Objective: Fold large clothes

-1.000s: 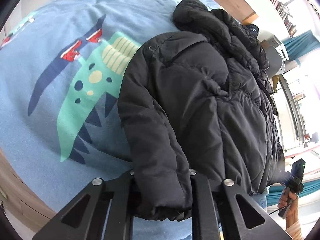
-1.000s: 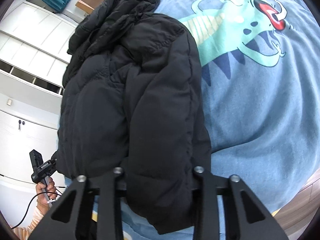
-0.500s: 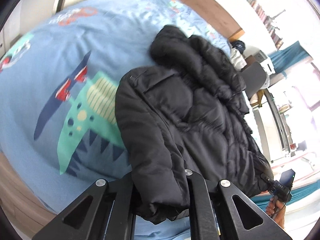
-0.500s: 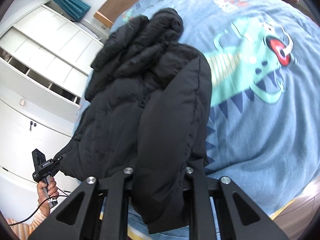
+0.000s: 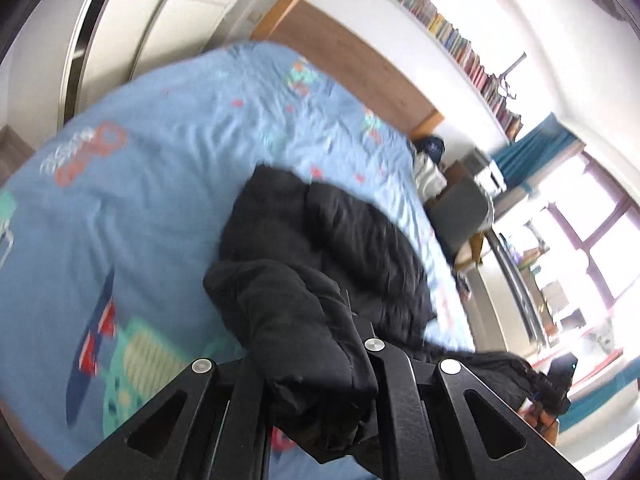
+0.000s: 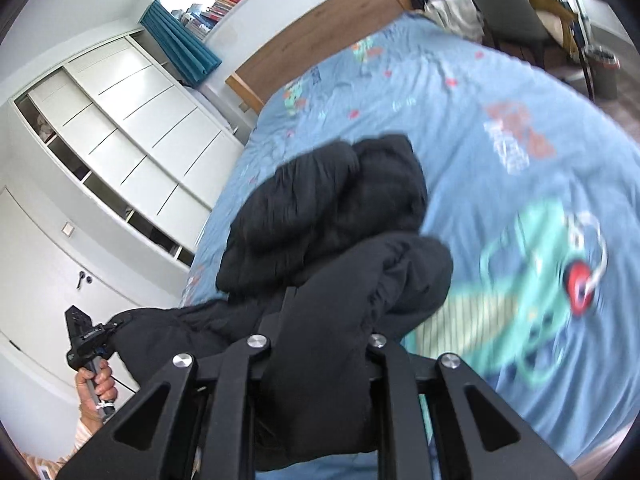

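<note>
A black puffer jacket [image 5: 344,248] lies on a blue dinosaur-print bed cover [image 5: 152,184]. My left gripper [image 5: 316,364] is shut on the jacket's near hem corner and holds it lifted above the bed. My right gripper [image 6: 320,356] is shut on the other hem corner of the jacket [image 6: 336,208] and holds it lifted too. The hood end rests on the bed, farther away. The lifted hem sags between the two grippers. The left gripper also shows in the right wrist view [image 6: 86,338], gripping the fabric.
A wooden headboard [image 5: 352,64] stands at the far end of the bed. White wardrobes [image 6: 120,120] line one side. A grey chair [image 5: 464,204] and a desk stand by the windows on the other side. Bookshelves run high on the wall.
Both grippers have risen and tilted up with the jacket's hem, lifting the near half off the bed. More of the room and headboard is in view.
</note>
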A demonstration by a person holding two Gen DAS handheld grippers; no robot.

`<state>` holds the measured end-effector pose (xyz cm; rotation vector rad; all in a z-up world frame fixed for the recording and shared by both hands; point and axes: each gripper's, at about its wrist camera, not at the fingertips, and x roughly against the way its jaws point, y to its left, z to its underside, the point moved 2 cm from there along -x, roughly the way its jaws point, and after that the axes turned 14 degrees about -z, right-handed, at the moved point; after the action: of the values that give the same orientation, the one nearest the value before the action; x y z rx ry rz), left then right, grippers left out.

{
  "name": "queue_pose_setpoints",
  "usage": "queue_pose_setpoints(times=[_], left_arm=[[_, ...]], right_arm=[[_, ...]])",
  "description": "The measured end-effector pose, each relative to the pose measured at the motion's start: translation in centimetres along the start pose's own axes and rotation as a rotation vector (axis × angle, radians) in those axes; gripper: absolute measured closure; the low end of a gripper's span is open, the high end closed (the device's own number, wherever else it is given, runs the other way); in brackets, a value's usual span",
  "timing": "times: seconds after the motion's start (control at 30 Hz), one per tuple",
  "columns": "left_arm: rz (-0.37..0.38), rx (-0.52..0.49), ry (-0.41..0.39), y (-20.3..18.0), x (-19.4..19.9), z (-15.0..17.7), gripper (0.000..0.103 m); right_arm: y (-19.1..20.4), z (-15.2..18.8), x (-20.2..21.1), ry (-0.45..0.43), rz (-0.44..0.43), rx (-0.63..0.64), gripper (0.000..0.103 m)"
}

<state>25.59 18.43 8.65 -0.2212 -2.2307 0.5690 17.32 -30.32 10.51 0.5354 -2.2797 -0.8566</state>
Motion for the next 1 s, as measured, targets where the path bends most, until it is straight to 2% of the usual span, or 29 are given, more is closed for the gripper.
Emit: queue_pose_setpoints(times=[0.13, 0.27, 0.4, 0.57, 0.77, 0.87, 1.0], left_arm=[[-0.018, 0.018, -0.035, -1.2, -2.4, -5.3, 0.095], [-0.024, 0.067, -0.04, -2.3, -5.8, -10.4, 0.095], [-0.069, 0.07, -0.039, -3.6, -10.7, -15.1, 0.095], [-0.149, 0.064, 0.0, -3.6, -18.9, -19.0, 0.095], [-0.206, 0.107, 0.072, -1.9, -29.5, -20.6, 0.091], [-0.222, 0.125, 0.12, -0.9, -34.9, -20.4, 0.089], [-0.204, 0.147, 0.156, 0.0, -39.2, -19.6, 0.087]], right_arm=[[0.1, -5.6, -1.0, -0.046, 0.034, -0.007, 0.088], [-0.4, -12.0, -3.8, -0.07, 0.115, -0.004, 0.088], [-1.8, -17.0, -7.6, -0.088, 0.173, -0.016, 0.088], [-6.2, -21.5, -13.8, -0.091, 0.236, -0.087, 0.088], [-14.0, -24.1, -22.1, -0.036, 0.337, -0.19, 0.088], [-17.7, -24.5, -25.4, -0.01, 0.352, -0.238, 0.088], [-21.8, -24.4, -29.2, 0.02, 0.339, -0.311, 0.087]])
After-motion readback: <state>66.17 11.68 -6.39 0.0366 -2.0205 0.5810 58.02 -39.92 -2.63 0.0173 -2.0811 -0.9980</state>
